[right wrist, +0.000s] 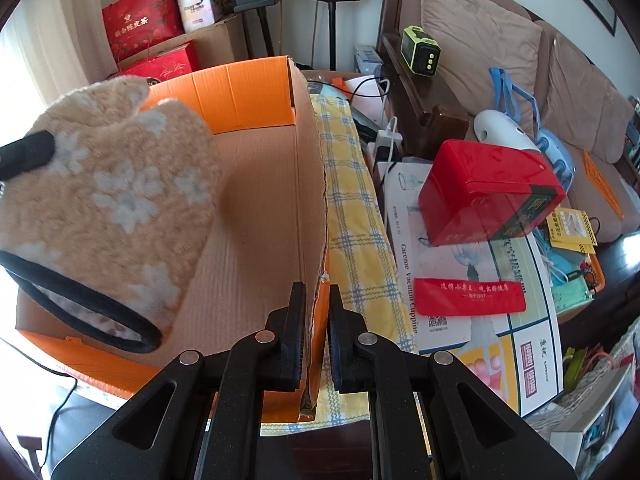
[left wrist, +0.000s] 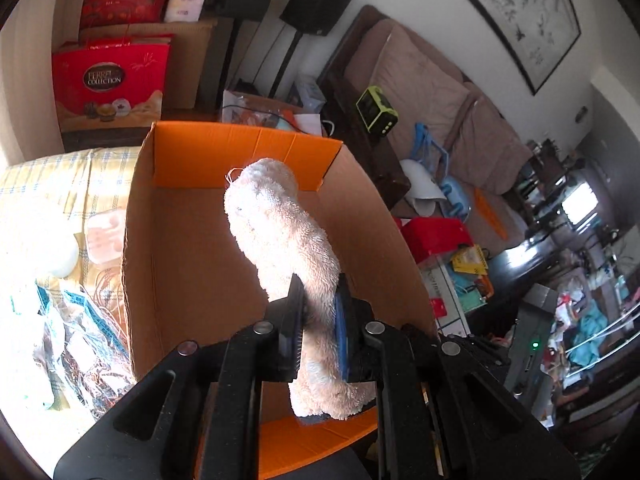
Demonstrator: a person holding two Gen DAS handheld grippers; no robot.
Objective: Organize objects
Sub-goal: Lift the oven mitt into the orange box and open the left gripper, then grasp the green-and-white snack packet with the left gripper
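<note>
Cluttered room, slipper (left wrist: 280, 232) over box (left wrist: 240, 148)

The left black two-finger gripper (left wrist: 318, 300) is angled downward, jaws clamped; the right black two-finger gripper (right wrist: 317, 304) likewise, jaws pinched together

Cluttered home living room: brown cushioned sofa (right wrist: 480, 32), framed ink painting (left wrist: 520, 12), red gift boxes (left wrist: 108, 80), black speaker on stand (left wrist: 316, 2).
</note>
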